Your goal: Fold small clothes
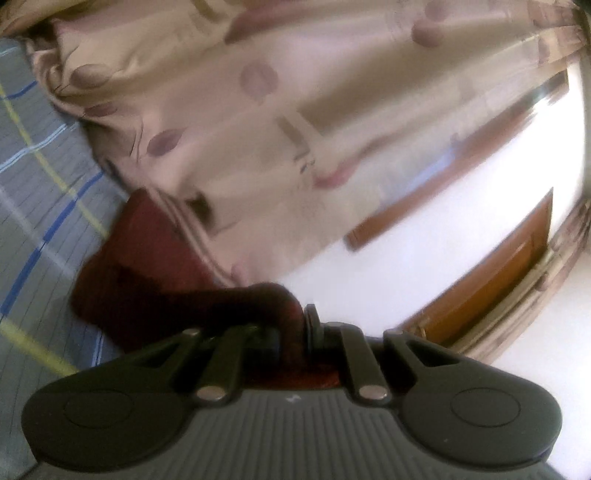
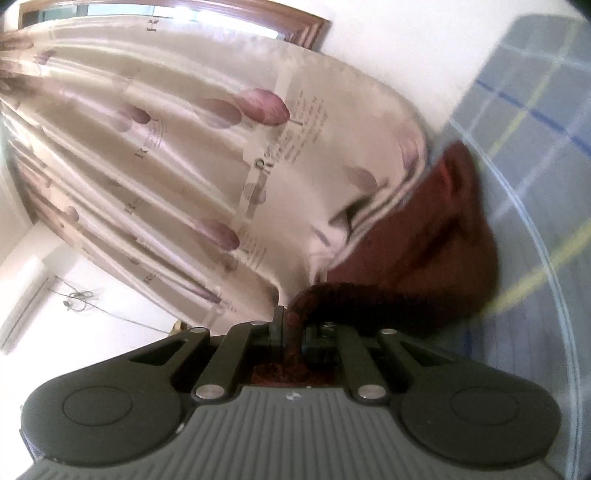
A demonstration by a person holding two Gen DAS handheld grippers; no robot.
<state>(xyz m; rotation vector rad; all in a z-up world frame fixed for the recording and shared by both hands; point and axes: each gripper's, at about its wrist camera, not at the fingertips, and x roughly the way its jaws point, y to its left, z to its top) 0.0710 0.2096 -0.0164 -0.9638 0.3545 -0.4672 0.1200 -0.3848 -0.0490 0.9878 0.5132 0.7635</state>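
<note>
1. Plainly, the left gripper (image 1: 301, 325) has its jaws nearly together, pinching a bunched edge of a dark red garment (image 1: 147, 266).
2. From that pinch the red cloth runs away to the left of the left wrist view and hangs over a blue-grey checked sheet (image 1: 40, 184) with yellow, white and blue lines.
3. The right gripper (image 2: 291, 332) likewise has its jaws closed on an edge of the same dark red garment (image 2: 436, 251), with a roll of the fabric squeezed between the two black fingers.
4. In the right wrist view the cloth stretches off to the right, above the checked sheet (image 2: 535, 129).
5. Both views are tilted and somewhat blurred, so the garment's exact shape cannot be told.
6. Behind the garment hangs a cream curtain (image 1: 258, 110) printed with mauve ovals and lettering; it is also seen in the right wrist view (image 2: 166, 147).
7. A brown wooden window frame (image 2: 288, 22) sits above the curtain against a white wall (image 1: 424, 258).
</note>
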